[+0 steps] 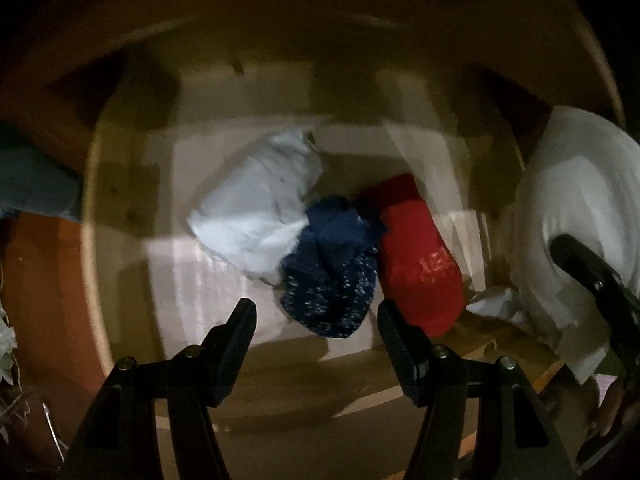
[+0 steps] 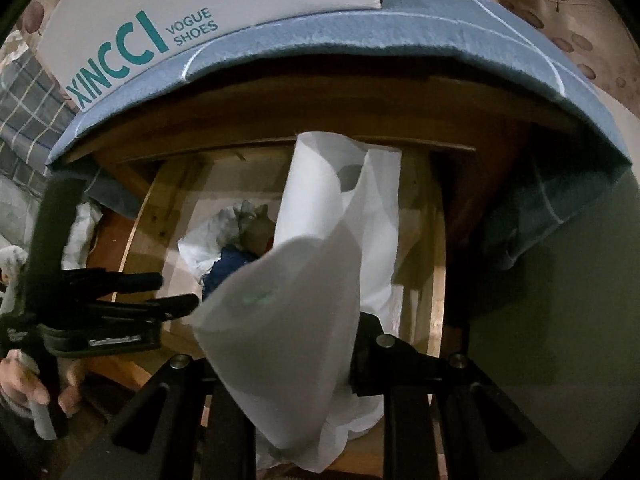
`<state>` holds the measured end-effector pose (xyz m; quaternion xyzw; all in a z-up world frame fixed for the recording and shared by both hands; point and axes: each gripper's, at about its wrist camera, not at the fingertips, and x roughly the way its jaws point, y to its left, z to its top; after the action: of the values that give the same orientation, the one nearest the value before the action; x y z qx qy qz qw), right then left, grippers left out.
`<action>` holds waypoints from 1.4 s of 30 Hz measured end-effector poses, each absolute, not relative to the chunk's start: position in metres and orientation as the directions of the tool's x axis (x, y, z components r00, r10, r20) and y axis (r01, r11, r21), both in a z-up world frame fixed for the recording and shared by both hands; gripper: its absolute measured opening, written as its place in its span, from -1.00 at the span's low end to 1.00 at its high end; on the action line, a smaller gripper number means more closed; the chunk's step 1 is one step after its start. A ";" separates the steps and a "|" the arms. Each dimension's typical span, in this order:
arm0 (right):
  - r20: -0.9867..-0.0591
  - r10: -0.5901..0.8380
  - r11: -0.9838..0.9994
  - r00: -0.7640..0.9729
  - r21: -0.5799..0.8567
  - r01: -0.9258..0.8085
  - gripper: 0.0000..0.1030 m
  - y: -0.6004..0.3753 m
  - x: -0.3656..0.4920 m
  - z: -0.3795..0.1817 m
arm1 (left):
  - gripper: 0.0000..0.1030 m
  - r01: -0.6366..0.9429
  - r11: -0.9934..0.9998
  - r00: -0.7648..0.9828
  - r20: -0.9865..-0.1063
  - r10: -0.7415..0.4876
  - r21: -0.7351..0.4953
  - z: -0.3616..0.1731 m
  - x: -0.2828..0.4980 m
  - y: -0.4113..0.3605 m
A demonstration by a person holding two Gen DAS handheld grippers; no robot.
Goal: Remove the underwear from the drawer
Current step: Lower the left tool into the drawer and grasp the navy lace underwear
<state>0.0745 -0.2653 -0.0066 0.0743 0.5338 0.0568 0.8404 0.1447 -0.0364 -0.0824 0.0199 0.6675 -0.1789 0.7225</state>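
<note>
1. The black plastic left gripper (image 1: 316, 316) points down at a navy knitted garment flecked with white (image 1: 332, 268) just ahead of its fingertips.
2. Ahead and left of it lies a pale white crumpled cloth (image 1: 256, 208); ahead and right, a red fabric piece with faint lettering (image 1: 416, 256).
3. The light wooden drawer (image 1: 120, 216) is tan.
4. The black right gripper (image 2: 280, 360) clamps a plain white garment (image 2: 288, 304).
5. Above it sits a white cardboard shoebox with teal lettering (image 2: 160, 8) on a blue felt cover with white lines (image 2: 360, 36).

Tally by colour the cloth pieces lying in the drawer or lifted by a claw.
White, in drawer: 1
Navy speckled: 1
Red: 1
White, held by right claw: 1
Total: 4
</note>
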 end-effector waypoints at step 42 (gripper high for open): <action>-0.923 0.183 0.983 0.337 0.183 -0.033 -0.61 -0.256 0.093 -0.032 | -0.53 0.197 0.956 -0.058 -0.976 -0.210 -0.217 -0.087 0.155 -0.046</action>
<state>0.0931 -0.2559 -0.0320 0.0658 0.5719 0.0661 0.8150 0.1553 -0.0458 -0.0874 -0.0043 0.7121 -0.1484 0.6862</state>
